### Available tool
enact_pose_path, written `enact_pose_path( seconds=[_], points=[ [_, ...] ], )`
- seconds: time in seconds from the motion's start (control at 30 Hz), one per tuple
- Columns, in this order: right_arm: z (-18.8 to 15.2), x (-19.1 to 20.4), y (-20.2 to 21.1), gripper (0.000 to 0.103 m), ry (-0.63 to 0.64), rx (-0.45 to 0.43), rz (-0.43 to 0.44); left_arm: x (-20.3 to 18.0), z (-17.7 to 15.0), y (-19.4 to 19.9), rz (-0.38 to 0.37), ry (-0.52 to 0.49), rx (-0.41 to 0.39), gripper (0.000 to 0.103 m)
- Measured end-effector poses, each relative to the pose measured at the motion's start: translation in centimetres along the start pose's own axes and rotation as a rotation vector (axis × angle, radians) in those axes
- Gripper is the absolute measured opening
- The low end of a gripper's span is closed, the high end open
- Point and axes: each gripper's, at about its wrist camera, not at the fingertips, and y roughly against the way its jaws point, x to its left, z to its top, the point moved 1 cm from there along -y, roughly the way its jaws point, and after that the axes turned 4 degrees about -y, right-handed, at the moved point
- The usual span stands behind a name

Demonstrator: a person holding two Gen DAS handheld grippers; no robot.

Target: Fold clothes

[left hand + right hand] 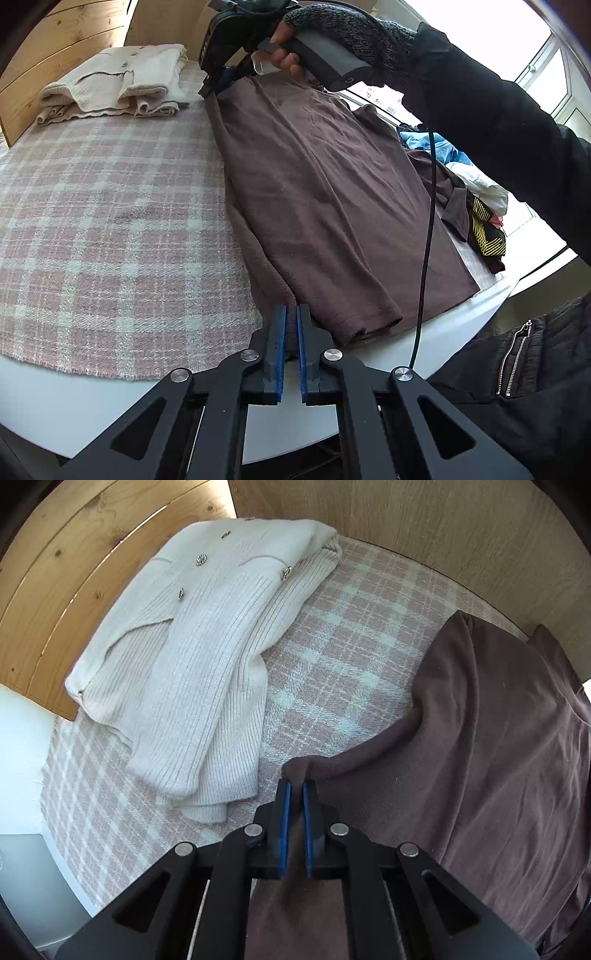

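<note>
A brown garment [325, 177] lies lengthwise on a pink plaid cloth [110, 206]. My left gripper [291, 310] is shut on its near hem corner, with brown fabric pinched between the blue pads. At the far end, a gloved hand holds my right gripper [212, 85] down on the garment's far left corner. In the right wrist view, the right gripper [296, 786] is shut on a raised fold of the brown garment [498, 738], and fabric runs between its pads.
A folded cream cardigan [118, 85] [192, 657] rests at the cloth's far left by the wooden wall [406, 524]. Unfolded clothes [480, 206] are piled to the right. A black cable [428, 221] hangs across the garment. The white table edge [110, 398] runs close in front.
</note>
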Motion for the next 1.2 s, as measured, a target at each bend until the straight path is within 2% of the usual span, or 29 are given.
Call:
enact_pose_path(
  seconds=[0.27,0.5,0.63,0.77,0.87,0.93,0.97,1.03,1.07,1.2],
  points=[
    [-1.3,-5.0,5.9,0.006,-0.066,-0.096,0.069,-4.0,1.8,1.4,-0.021,-0.097,-0.040,0.004],
    [-4.1,-13.2,8.8,0.005,-0.181,-0.160,0.061,-9.3,3.3,0.6,-0.051,-0.230,-0.027,0.005],
    [-6.0,-18.4,8.2,0.004,-0.260,-0.161,0.053,-11.5,3.6,-1.6,-0.080,-0.291,0.018,0.005],
    [-7.1,-21.8,6.7,0.004,-0.311,-0.146,0.057,-13.1,3.6,-4.5,-0.089,-0.338,0.088,0.005],
    [-7.7,-22.6,5.3,0.004,-0.305,-0.125,0.095,-14.0,3.3,-6.5,-0.085,-0.368,0.141,0.005],
    [-7.9,-22.6,4.8,0.004,-0.294,-0.126,0.168,-14.1,3.2,-7.6,-0.082,-0.367,0.170,0.005],
    [-7.8,-22.5,4.8,0.007,-0.287,-0.136,0.193,-14.1,3.1,-7.9,-0.075,-0.372,0.180,0.005],
    [-7.5,-22.0,4.8,0.029,-0.247,-0.161,0.177,-14.3,2.9,-8.3,-0.063,-0.375,0.196,0.005],
    [-7.2,-21.5,4.6,0.033,-0.219,-0.168,0.165,-14.3,2.8,-8.4,-0.057,-0.378,0.202,0.005],
    [-6.0,-20.0,3.3,0.035,-0.144,-0.161,0.146,-14.3,2.4,-9.2,-0.045,-0.389,0.244,0.006]
  ],
)
